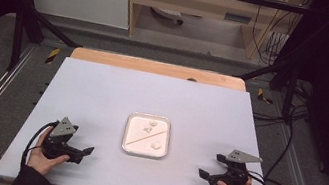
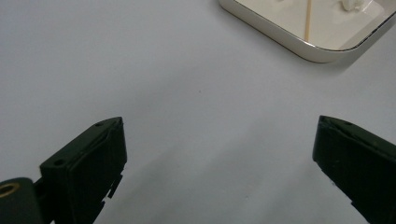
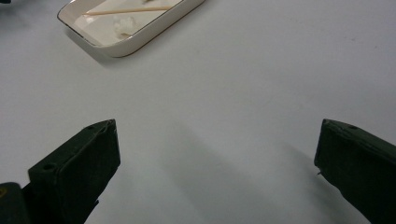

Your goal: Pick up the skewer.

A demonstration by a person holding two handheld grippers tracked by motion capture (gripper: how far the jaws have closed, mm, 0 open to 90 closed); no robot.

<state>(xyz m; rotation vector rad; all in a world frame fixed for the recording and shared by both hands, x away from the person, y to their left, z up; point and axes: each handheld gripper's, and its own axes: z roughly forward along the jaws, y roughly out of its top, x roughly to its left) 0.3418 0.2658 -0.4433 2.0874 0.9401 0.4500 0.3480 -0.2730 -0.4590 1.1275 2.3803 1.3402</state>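
A white square tray (image 1: 127, 142) lies at the middle of the grey table, nearer the front. A thin wooden stick (image 1: 146, 134) lies slantwise in it, with three small white lumps (image 1: 155, 146) around it. My left gripper (image 1: 83, 154) rests on the table left of the tray, open and holding nothing. My right gripper (image 1: 209, 167) rests to the tray's right, open too. In the left gripper view the tray's corner (image 2: 303, 46) sits at the top right with the stick (image 2: 308, 21). In the right gripper view the tray (image 3: 140, 39), stick (image 3: 126, 10) and one lump (image 3: 122, 23) are at the top left.
The table (image 1: 101, 97) has a wooden strip (image 1: 156, 67) along its far edge. Black frame bars (image 1: 27, 24) stand at the back corners. Cables (image 1: 285, 143) trail on the floor at the right. A hand holds each gripper near the table's front edge.
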